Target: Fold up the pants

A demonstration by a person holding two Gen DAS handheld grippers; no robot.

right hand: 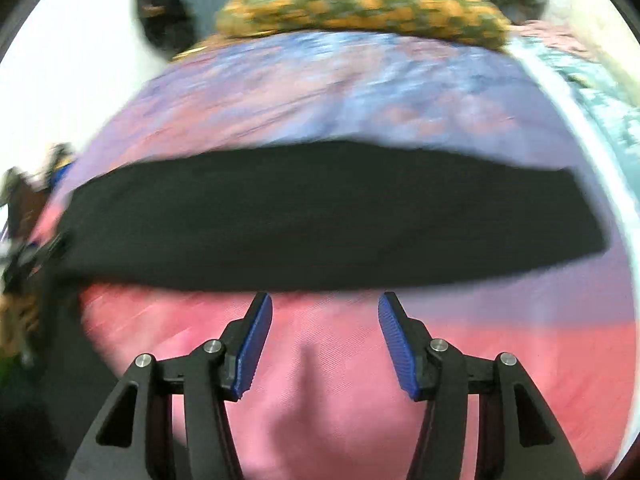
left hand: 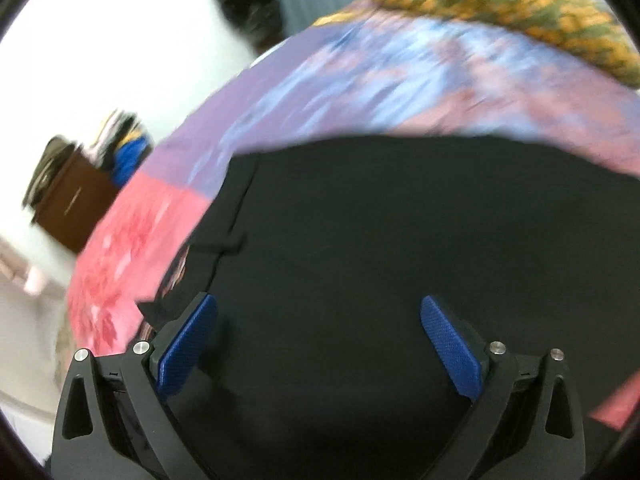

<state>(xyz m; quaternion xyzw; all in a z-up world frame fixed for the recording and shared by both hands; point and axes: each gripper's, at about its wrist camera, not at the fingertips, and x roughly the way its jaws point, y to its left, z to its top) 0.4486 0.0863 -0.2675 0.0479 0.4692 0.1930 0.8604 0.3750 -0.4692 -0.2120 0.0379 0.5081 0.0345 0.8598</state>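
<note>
Both jaws are spread wide and hold nothing. The left gripper (left hand: 319, 322) hangs over the black pants (left hand: 380, 260). The right gripper (right hand: 325, 318) sits just before them. The pants lie flat across the bed cover (right hand: 320, 96). A yellow pillow (right hand: 360, 0) lies at the far edge.

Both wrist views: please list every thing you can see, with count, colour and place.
pants: 1, black, laid flat across the bedsheet
bedsheet: 1, purple, blue and pink, under the pants
pillow: 1, orange and green pattern, far end of the bed
wooden cabinet: 1, brown, left of the bed, blurred items on top
dark object: 1, black, by the white wall, too blurred to name
left tool: 1, black with blue pads, open, over the pants
right tool: 1, black with blue pads, open, over pink sheet
</note>
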